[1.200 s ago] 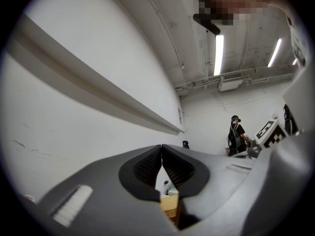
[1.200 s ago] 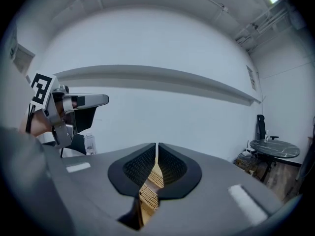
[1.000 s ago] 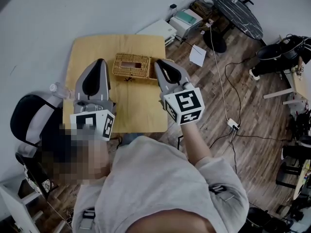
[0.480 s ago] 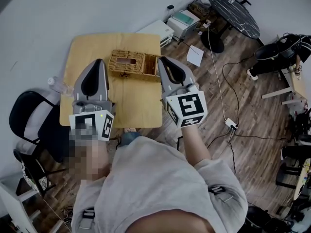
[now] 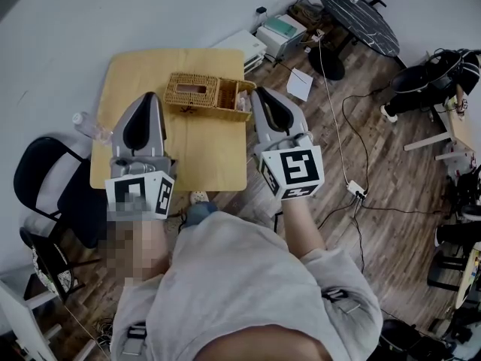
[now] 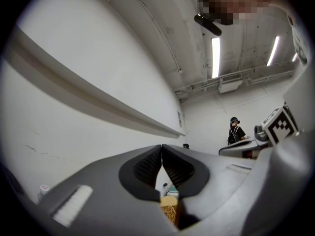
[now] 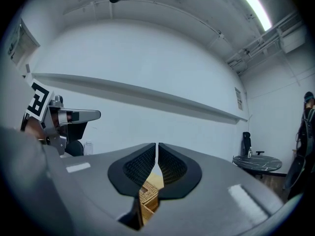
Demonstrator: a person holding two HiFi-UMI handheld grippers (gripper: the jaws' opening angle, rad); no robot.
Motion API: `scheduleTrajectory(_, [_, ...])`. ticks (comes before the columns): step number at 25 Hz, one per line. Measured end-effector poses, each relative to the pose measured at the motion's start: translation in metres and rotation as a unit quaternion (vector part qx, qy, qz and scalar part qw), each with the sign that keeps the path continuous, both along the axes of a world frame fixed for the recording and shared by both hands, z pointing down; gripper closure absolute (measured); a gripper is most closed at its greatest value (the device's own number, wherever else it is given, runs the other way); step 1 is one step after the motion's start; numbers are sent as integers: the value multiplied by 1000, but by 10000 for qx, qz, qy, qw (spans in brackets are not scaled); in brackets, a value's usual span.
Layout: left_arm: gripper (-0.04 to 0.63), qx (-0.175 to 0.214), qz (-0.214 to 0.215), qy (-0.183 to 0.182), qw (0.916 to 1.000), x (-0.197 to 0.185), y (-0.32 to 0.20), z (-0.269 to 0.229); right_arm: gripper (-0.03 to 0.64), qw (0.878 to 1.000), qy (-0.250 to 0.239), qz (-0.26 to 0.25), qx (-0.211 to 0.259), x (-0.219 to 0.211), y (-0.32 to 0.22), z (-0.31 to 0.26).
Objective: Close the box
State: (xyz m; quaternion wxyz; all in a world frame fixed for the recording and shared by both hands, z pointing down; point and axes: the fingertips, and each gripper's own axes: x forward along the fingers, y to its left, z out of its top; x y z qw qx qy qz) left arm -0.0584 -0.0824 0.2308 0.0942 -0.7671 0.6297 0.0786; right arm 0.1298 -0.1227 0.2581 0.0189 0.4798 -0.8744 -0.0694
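A woven wicker box [image 5: 199,91] stands at the far side of the small wooden table [image 5: 207,156], with its lid section [image 5: 231,95] hinged open at its right end. My left gripper [image 5: 143,105] is held up above the table's left part, jaws shut with nothing between them. My right gripper [image 5: 261,101] is raised just right of the box's open end, jaws shut and empty too. In the left gripper view a bit of the box [image 6: 170,211] shows below the left gripper [image 6: 162,149]. In the right gripper view the box [image 7: 147,194] shows under the right gripper [image 7: 157,146].
A black chair [image 5: 52,190] stands left of the table, with a plastic bottle [image 5: 89,126] by the table's left edge. Boxes [image 5: 282,30], a sheet of paper [image 5: 302,86] and cables [image 5: 342,141] lie on the wood floor to the right. A person [image 6: 236,132] stands far off.
The table and box have slid up and left in the head view as the head moved. Both grippers stay raised and shut, the right one now nearer the box's open end.
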Motion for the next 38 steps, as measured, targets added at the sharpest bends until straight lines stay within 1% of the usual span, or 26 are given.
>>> scheduleTrajectory(8, [537, 29, -3, 55, 10000, 8, 14, 1, 597, 9997, -27, 190, 132, 19, 14, -6])
scheduleTrajectory(20, [537, 61, 3, 98, 9999, 19, 33, 2, 597, 9989, -60, 330, 325, 36, 37, -12])
scheduleTrajectory(38, [536, 41, 29, 117, 9999, 31, 47, 5, 597, 9984, -117, 407, 371, 50, 53, -16])
